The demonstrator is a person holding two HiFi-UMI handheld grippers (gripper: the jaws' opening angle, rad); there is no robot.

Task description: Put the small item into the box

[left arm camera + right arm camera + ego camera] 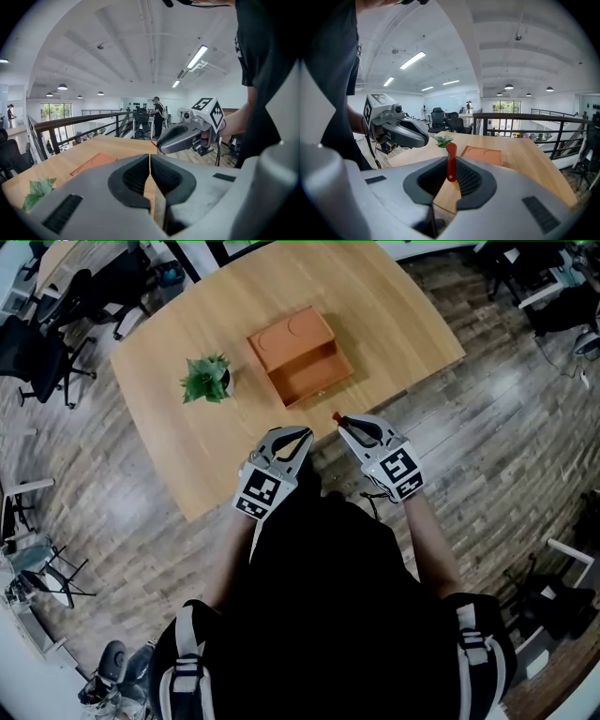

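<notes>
Pinched only by its end in the right gripper, the red item may slip out before the box near the table's near edge; the left gripper is pressed together, empty.

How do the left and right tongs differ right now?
The right tongs are clamped on a small red item that sticks up between them; the left tongs are empty. The right tongs' jaws are held slightly apart by it; the left tongs' jaws meet. Both point toward the orange box from the table's near edge.
</notes>
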